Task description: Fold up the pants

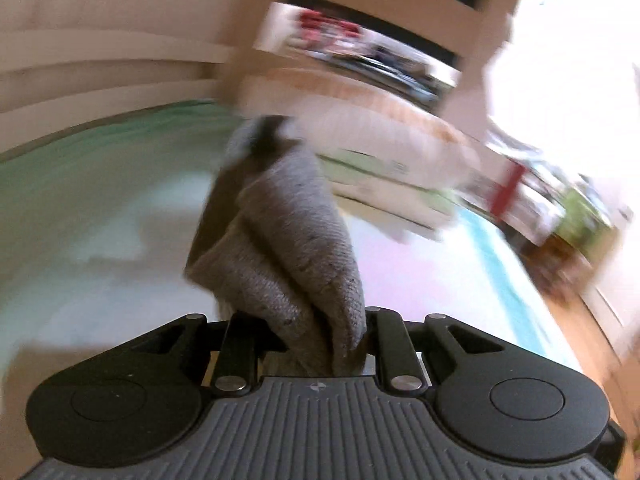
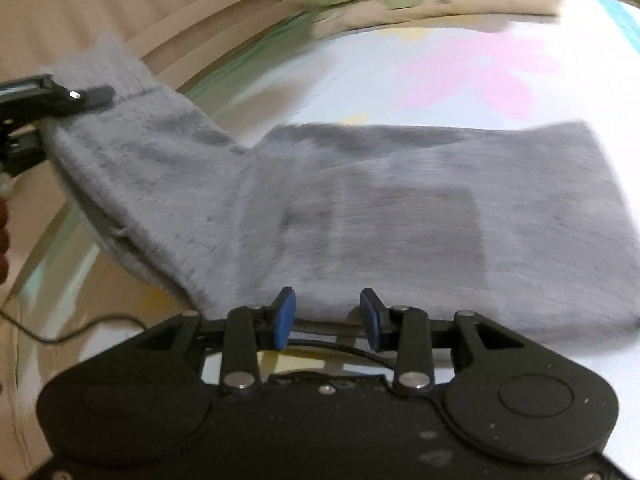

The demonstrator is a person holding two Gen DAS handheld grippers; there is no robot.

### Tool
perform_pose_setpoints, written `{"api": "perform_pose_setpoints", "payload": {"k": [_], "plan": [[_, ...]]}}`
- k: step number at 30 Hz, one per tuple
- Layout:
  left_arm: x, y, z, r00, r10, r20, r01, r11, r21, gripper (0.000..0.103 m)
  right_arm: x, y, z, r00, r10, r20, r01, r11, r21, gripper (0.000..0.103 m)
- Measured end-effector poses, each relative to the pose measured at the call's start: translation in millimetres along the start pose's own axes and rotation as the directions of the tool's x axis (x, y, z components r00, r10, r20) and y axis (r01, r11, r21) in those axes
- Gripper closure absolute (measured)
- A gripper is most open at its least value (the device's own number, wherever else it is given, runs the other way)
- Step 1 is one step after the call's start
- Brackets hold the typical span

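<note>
Grey knit pants (image 2: 400,208) lie flat on the bed, with one end lifted off the sheet at the left. My left gripper (image 2: 96,96) is shut on that raised end. In the left wrist view the bunched grey cloth (image 1: 288,216) hangs out between the fingers and hides their tips, where the left gripper (image 1: 308,312) grips it. My right gripper (image 2: 327,316) sits at the near edge of the pants. Its blue pads (image 2: 285,316) stand apart, and the cloth edge lies just at their tips without being pinched. Both views are blurred.
A pale bedsheet (image 2: 460,64) with pink and teal patches covers the bed. Pillows (image 2: 400,4) lie at the far end, also the pillows (image 1: 380,128) in the left wrist view. A thin black cable (image 2: 80,328) trails at the near left. Shelves (image 1: 360,48) stand beyond the bed.
</note>
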State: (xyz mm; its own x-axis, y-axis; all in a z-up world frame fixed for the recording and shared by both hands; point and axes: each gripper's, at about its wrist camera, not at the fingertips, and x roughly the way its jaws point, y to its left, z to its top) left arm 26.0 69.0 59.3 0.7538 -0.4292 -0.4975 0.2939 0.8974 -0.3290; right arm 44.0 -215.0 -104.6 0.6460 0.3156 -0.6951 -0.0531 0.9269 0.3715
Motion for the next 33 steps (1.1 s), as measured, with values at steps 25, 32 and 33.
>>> {"api": "perform_pose_setpoints", "payload": {"k": [25, 32, 33], "plan": [[117, -25, -60, 0.930, -0.084, -0.359, 0.097, 0.995, 0.018, 0.039, -61, -90, 13, 0.962, -0.273, 0.034, 0.270, 0.961, 0.065, 0.064], [125, -22, -105, 0.883, 0.007, -0.470, 0.082, 0.982, 0.167, 0.033, -78, -87, 25, 0.941, -0.326, 0.096, 0.326, 0.945, 0.013, 0.059], [128, -26, -109, 0.885, 0.022, -0.465, 0.083, 0.975, 0.204, 0.031, -78, -90, 27, 0.950, -0.294, 0.103, 0.291, 0.956, 0.044, 0.057]]}}
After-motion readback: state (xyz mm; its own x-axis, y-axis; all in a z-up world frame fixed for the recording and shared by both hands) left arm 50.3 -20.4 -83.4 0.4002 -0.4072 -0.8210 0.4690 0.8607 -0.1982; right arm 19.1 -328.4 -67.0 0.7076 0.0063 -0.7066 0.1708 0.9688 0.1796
